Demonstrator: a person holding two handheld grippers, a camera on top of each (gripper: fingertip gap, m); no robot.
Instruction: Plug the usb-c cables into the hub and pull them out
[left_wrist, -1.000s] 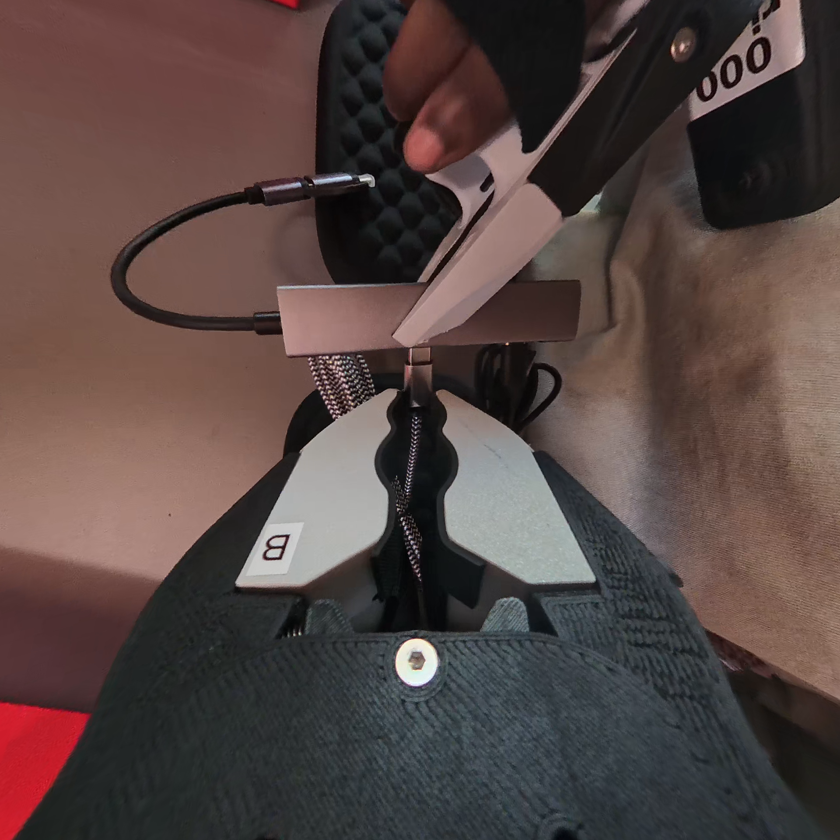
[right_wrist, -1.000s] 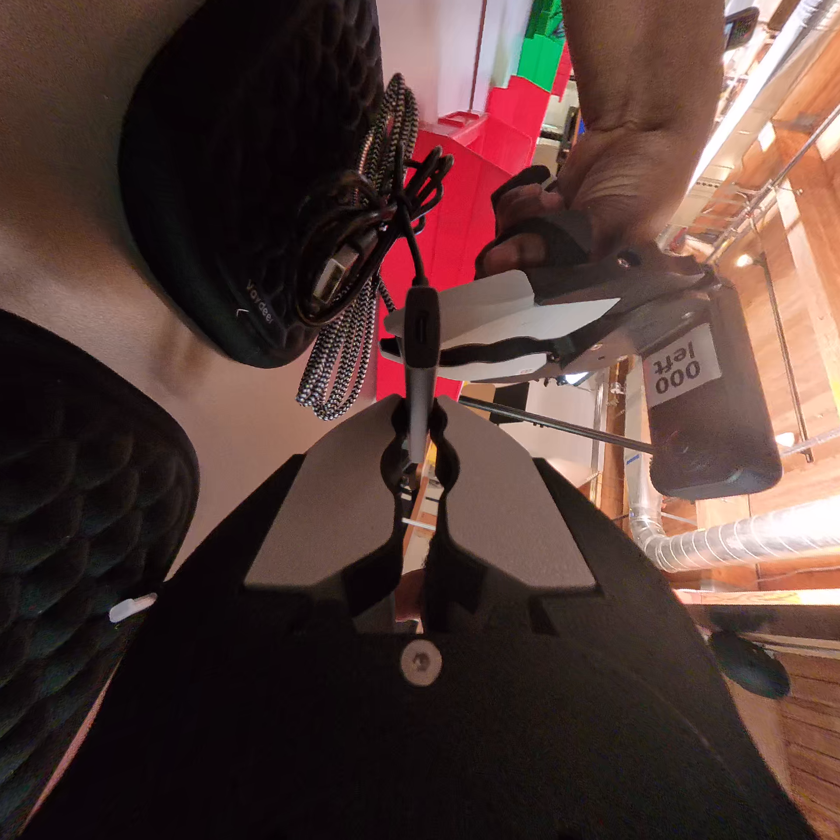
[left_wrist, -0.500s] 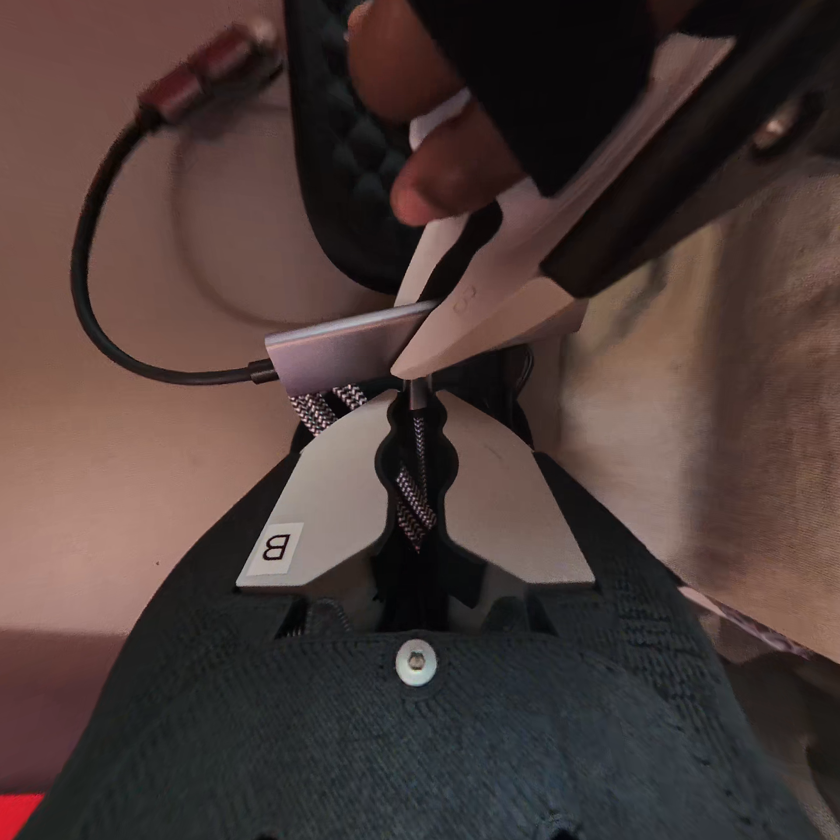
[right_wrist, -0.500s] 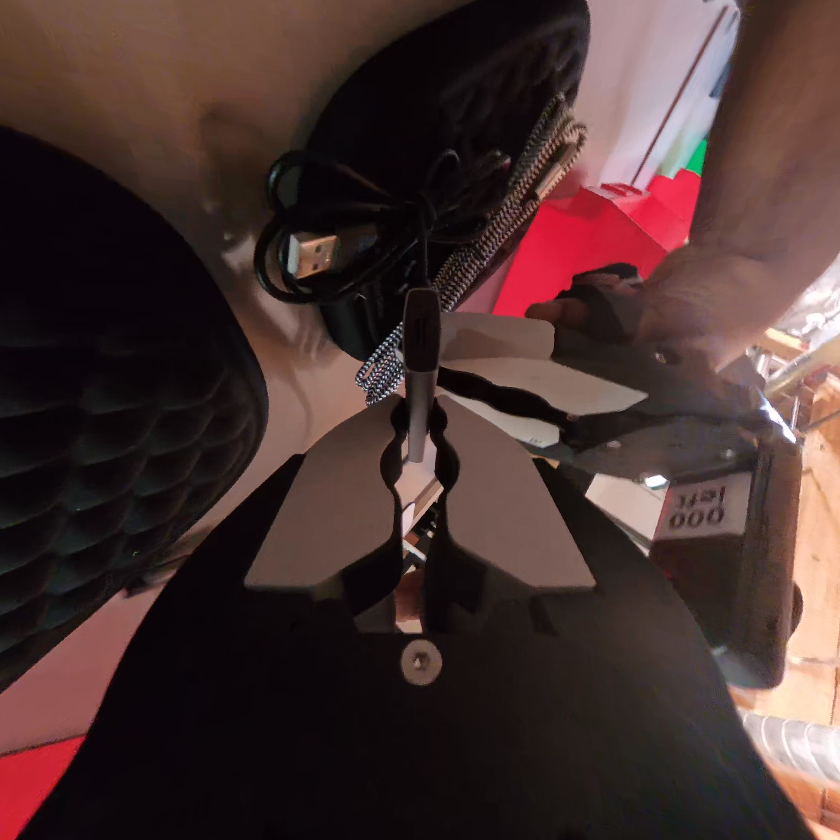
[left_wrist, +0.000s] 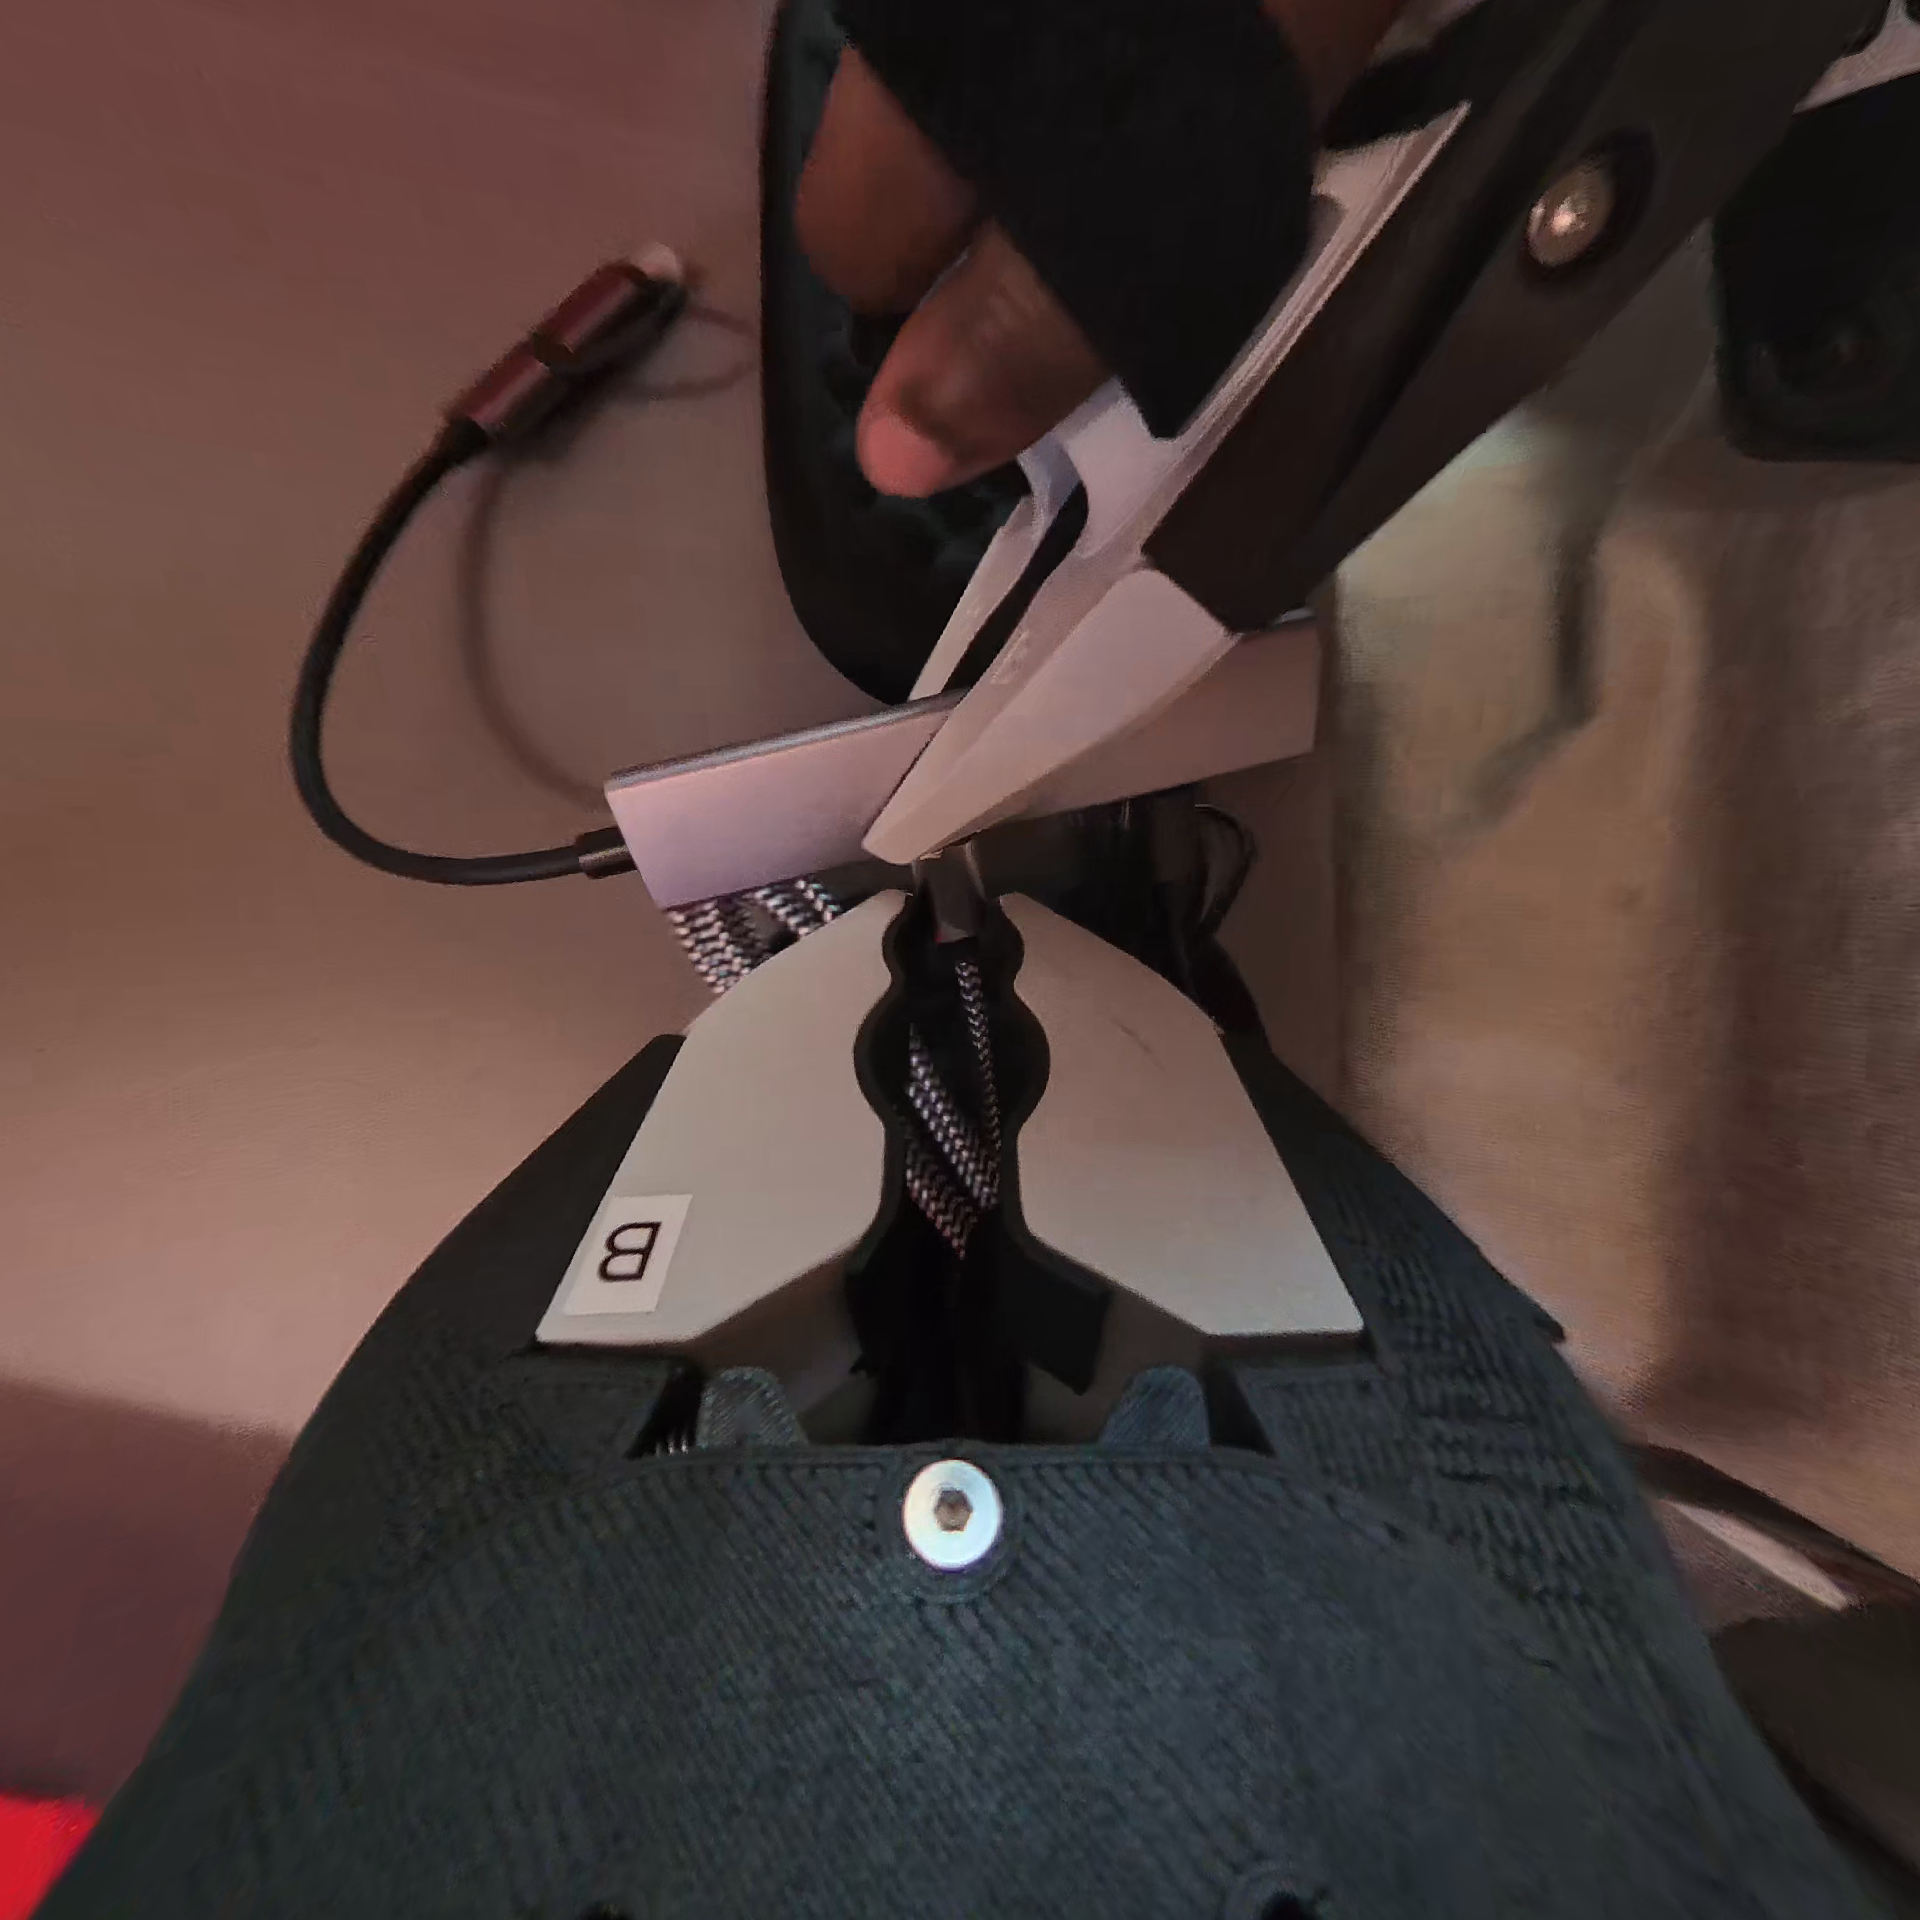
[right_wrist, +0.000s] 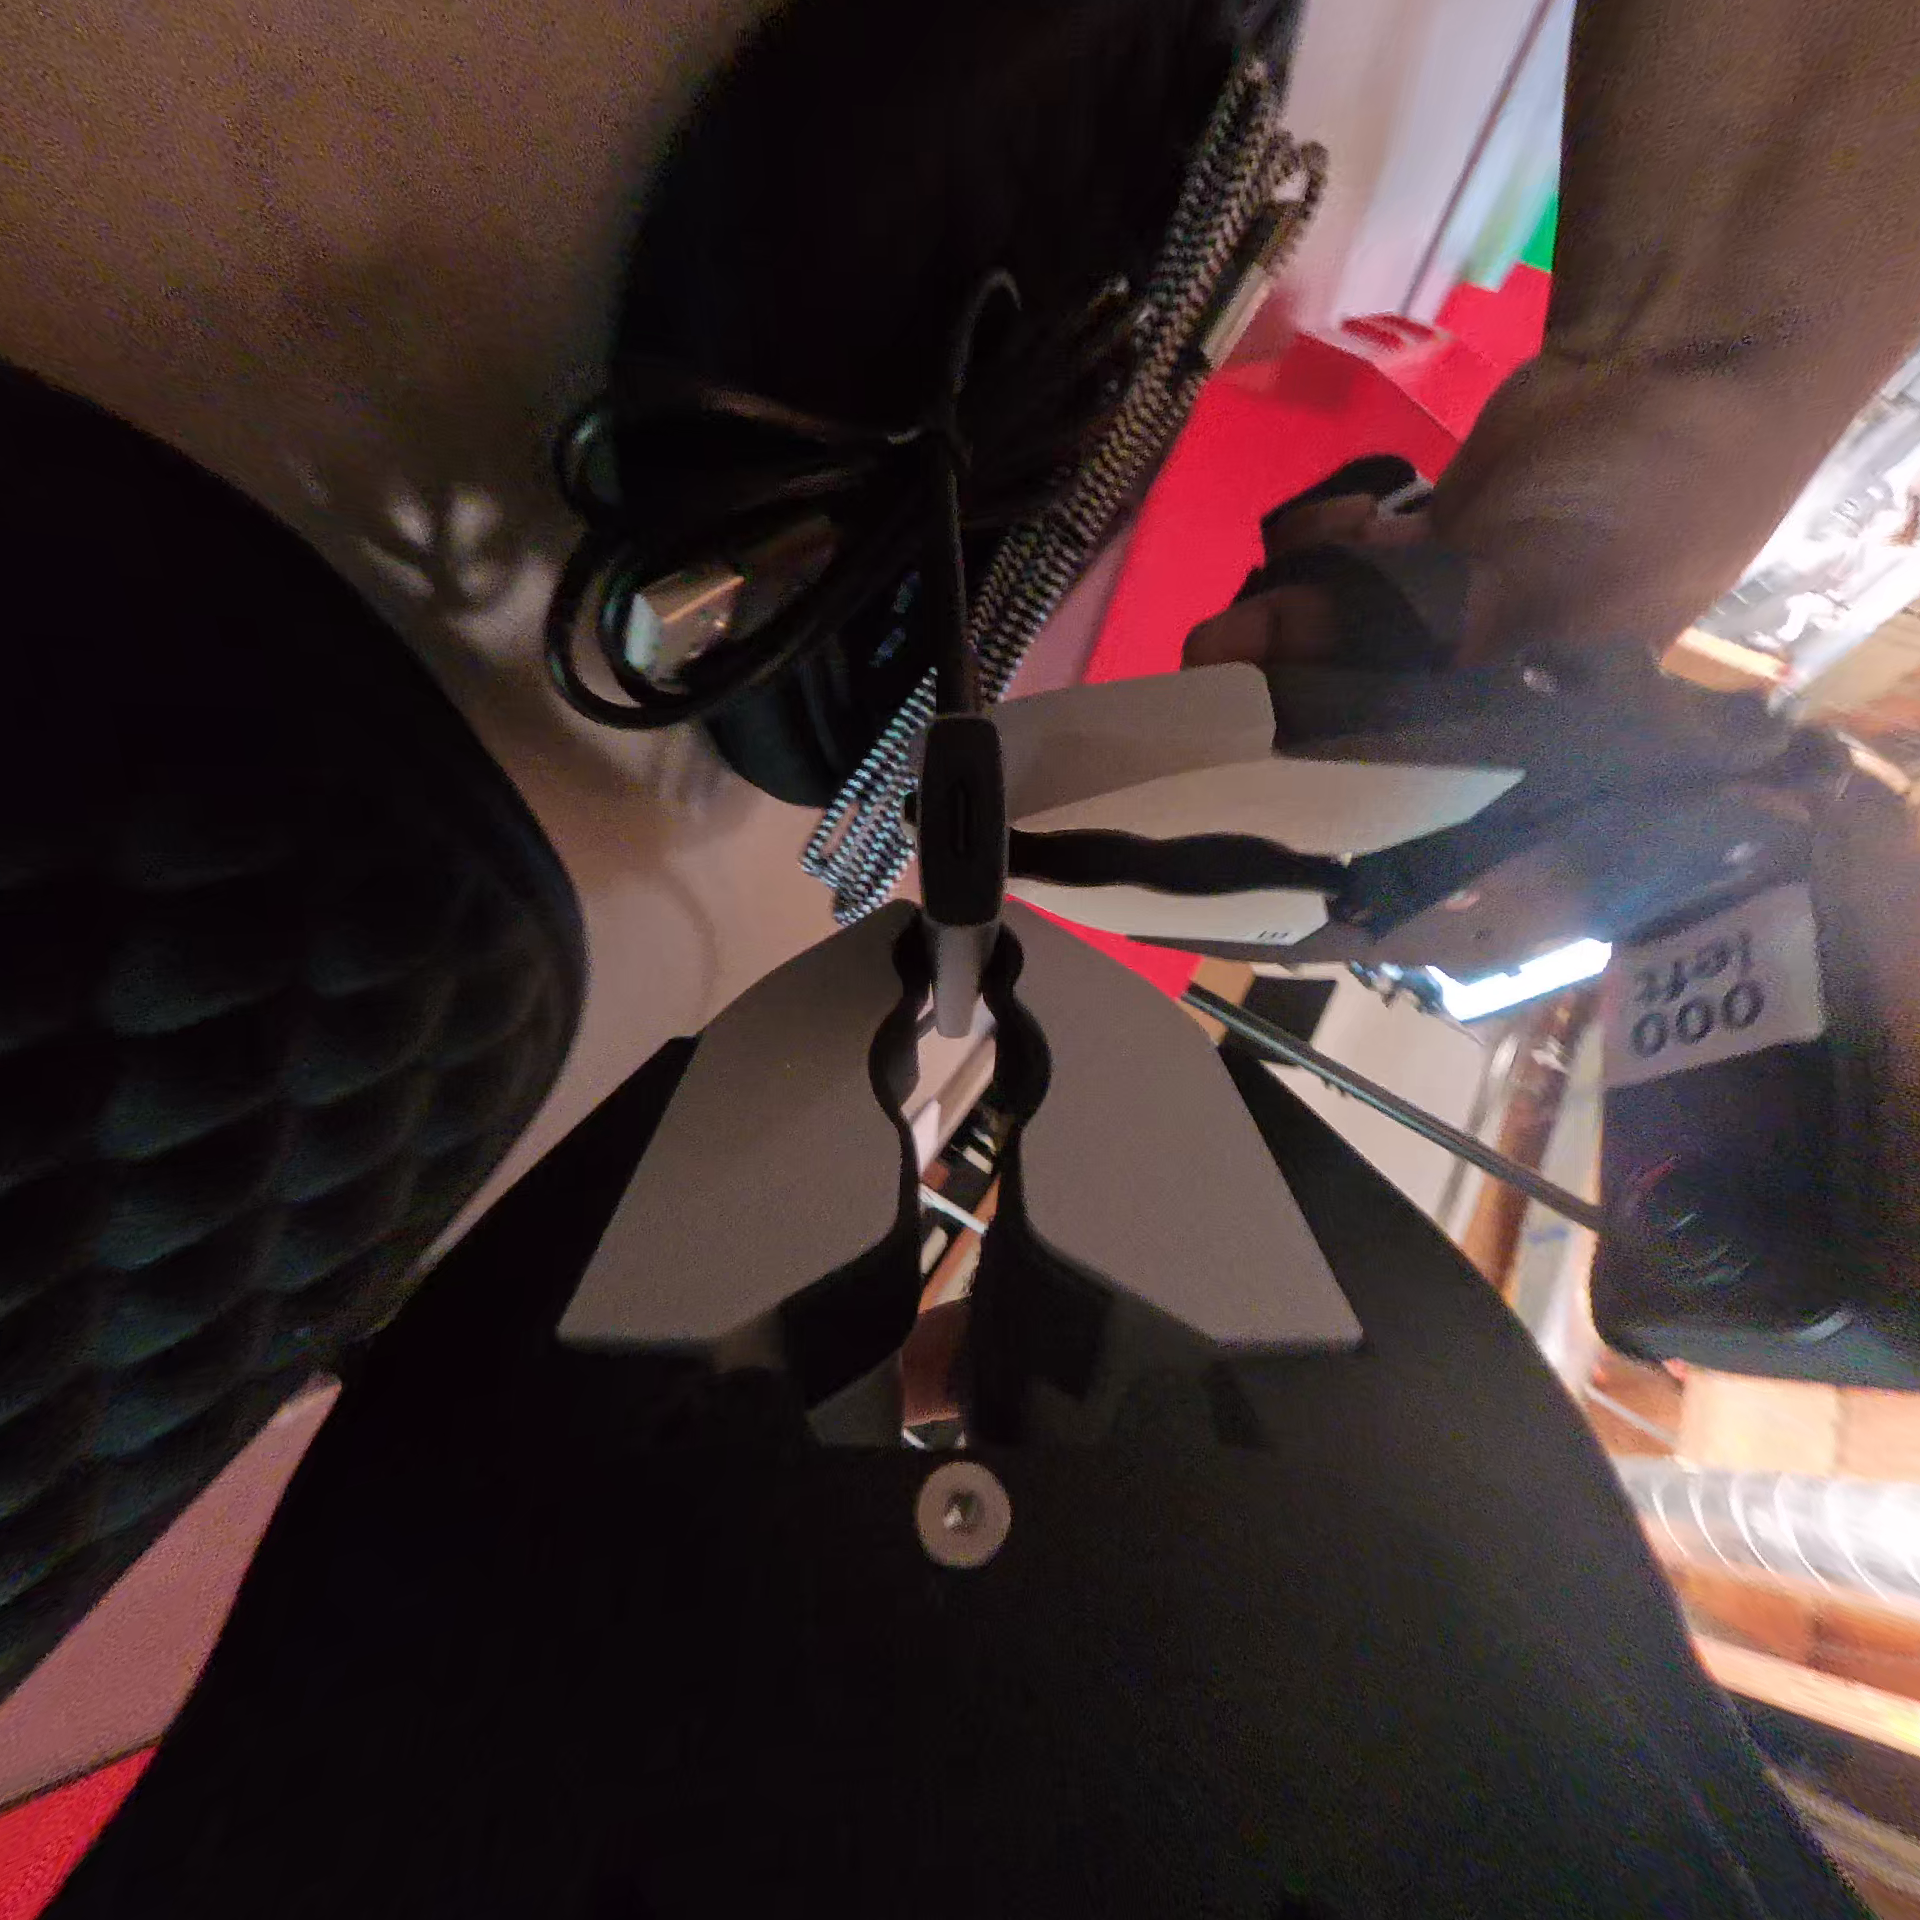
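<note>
In the left wrist view my left gripper (left_wrist: 951, 909) is shut on the plug of a black-and-white braided usb-c cable (left_wrist: 951, 1122), which runs back between the fingers. The plug's tip meets the lower edge of the grey hub (left_wrist: 758, 805); how deep it sits is hidden. My right gripper (left_wrist: 925, 774) comes in from the upper right, shut on the hub. The hub's own black lead ends in a loose plug (left_wrist: 561, 353). In the right wrist view my right gripper (right_wrist: 958, 940) clamps the hub (right_wrist: 961, 831) edge-on, with the left gripper (right_wrist: 1023, 847) at its right side.
A black dimpled pad (left_wrist: 831, 582) lies behind the hub, and another (right_wrist: 208, 987) at the left. A tied black cable bundle with a usb-a plug (right_wrist: 696, 613) and coiled braided cable (right_wrist: 1122, 416) lie beyond. Beige cloth (left_wrist: 1610, 935) is on the right, a red surface (right_wrist: 1278, 447) behind. The tips of both grippers are at nearly the same place.
Both grippers and the hub have tilted and shifted together. The hub now slopes up to the right, and its loose lead plug has swung to the left. Both grips are unchanged.
</note>
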